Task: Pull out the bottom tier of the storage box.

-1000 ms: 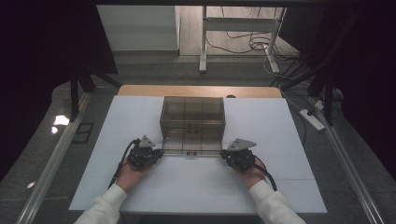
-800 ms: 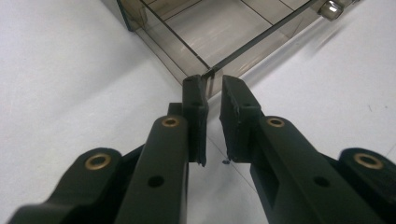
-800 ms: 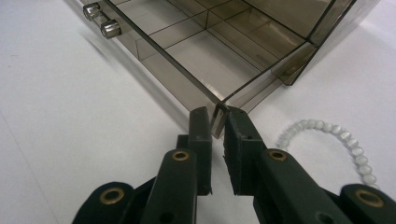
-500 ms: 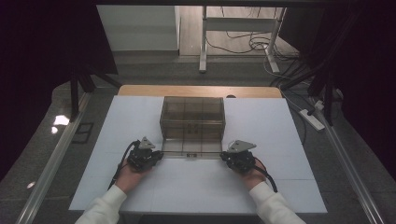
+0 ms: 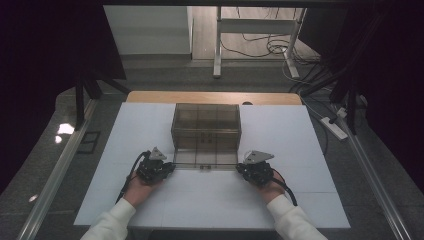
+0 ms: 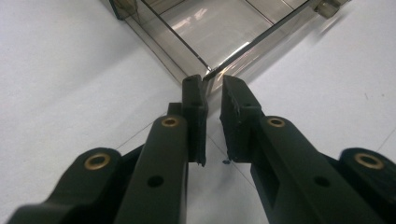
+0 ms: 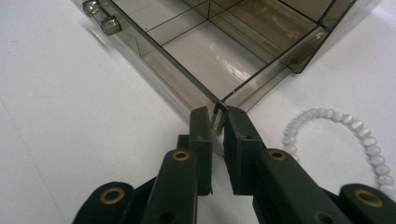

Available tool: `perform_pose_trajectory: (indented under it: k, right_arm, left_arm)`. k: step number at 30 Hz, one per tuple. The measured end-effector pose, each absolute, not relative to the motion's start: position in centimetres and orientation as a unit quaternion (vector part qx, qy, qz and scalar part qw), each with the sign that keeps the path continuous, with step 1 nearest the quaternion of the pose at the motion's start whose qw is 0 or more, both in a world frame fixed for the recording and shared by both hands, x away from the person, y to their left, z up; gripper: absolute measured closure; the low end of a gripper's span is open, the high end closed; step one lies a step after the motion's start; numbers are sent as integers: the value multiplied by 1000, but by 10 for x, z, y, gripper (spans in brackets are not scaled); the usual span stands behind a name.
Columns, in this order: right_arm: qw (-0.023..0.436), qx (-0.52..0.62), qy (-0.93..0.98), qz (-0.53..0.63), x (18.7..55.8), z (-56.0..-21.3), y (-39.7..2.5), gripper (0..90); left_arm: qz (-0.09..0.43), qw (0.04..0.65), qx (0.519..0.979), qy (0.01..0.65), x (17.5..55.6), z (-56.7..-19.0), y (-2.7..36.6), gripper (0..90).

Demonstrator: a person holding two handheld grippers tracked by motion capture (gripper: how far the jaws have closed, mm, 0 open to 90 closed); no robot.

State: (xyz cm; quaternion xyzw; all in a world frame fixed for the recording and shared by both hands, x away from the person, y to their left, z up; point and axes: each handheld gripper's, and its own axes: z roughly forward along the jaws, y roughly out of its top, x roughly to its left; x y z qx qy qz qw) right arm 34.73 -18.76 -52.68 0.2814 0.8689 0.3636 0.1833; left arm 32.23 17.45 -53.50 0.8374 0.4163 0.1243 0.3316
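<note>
A smoky clear cabinet (image 5: 206,122) stands mid-table with its bottom drawer (image 5: 205,157) drawn out toward me. My left gripper (image 5: 170,167) sits at the drawer's front left corner, and in the left gripper view its jaws (image 6: 211,84) are nearly closed on that corner of the drawer (image 6: 219,28). My right gripper (image 5: 241,169) is at the front right corner. In the right gripper view its jaws (image 7: 215,114) pinch the corner post of the drawer (image 7: 210,56). The drawer's compartments look empty. Two small knobs (image 7: 100,18) stick out of its front.
A white bead bracelet (image 7: 336,140) lies on the white table (image 5: 300,150) just right of the right gripper. A power strip (image 5: 334,127) and cables lie on the floor past the table's right edge. A wooden strip (image 5: 215,97) runs behind the cabinet.
Both grippers and the drawer front have shifted slightly toward me. The cabinet has stayed put.
</note>
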Motion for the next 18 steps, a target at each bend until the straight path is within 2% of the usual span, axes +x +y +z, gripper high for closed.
perform_pose_trajectory:
  k: [6, 8, 9, 14, 16, 18]
  right_arm:
    - [182, 279, 870, 363, 349, -528, -189, 795]
    - [182, 277, 870, 365, 349, -528, -188, 761]
    - [182, 274, 869, 369, 348, -528, -187, 686]
    - [191, 273, 863, 381, 347, -522, -191, 535]
    - [192, 272, 862, 383, 347, -521, -193, 510]
    - [184, 270, 858, 396, 347, -517, -198, 481]
  left_arm:
    - [108, 343, 832, 422, 324, -537, 176, 771]
    - [102, 349, 830, 422, 325, -537, 176, 684]
    - [107, 348, 833, 418, 324, -537, 174, 607]
    - [118, 352, 828, 420, 322, -534, 174, 392]
    - [118, 355, 826, 422, 321, -533, 175, 338]
    - [116, 361, 823, 423, 320, -531, 178, 322]
